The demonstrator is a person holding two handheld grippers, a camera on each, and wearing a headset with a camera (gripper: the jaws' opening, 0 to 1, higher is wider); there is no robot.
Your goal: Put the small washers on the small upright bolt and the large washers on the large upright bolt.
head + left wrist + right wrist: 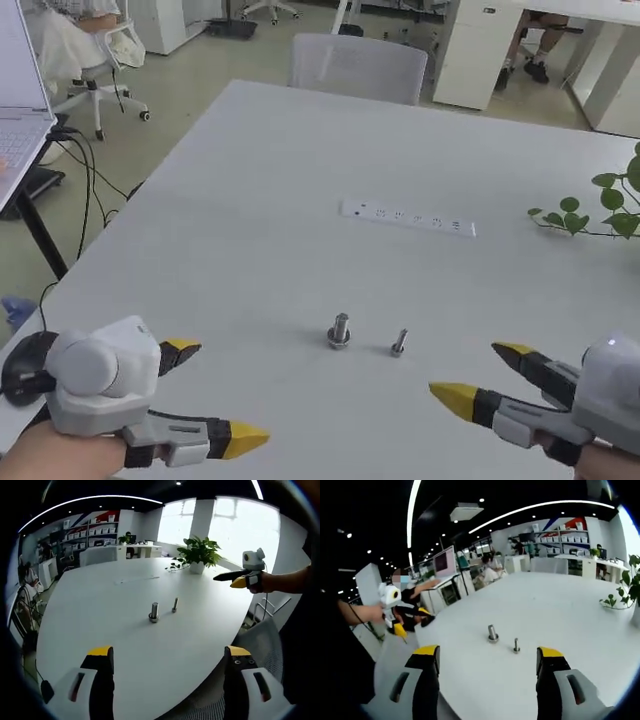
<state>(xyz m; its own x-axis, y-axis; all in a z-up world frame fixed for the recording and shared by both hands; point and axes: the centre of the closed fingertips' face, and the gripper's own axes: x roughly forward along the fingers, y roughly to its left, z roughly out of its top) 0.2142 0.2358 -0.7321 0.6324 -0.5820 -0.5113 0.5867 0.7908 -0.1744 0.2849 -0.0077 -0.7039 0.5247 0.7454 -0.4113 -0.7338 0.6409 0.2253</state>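
Two bolts stand upright on the white table (pixel 300 200): a large bolt (pixel 339 330) with washers stacked at its base, and to its right a small bolt (pixel 399 343). Both show in the left gripper view, large bolt (pixel 154 612) and small bolt (pixel 175 605), and in the right gripper view, large bolt (pixel 492 633) and small bolt (pixel 516 645). My left gripper (pixel 225 393) hovers open at the table's near left edge. My right gripper (pixel 485 372) is open at the near right. Nothing lies between either pair of yellow-tipped fingers (pixel 100 652).
A white power strip (pixel 407 217) lies beyond the bolts. A leafy plant (pixel 600 205) reaches in from the right edge. A grey chair (pixel 356 66) stands at the table's far end. A black mouse (pixel 22 365) sits at the near left corner.
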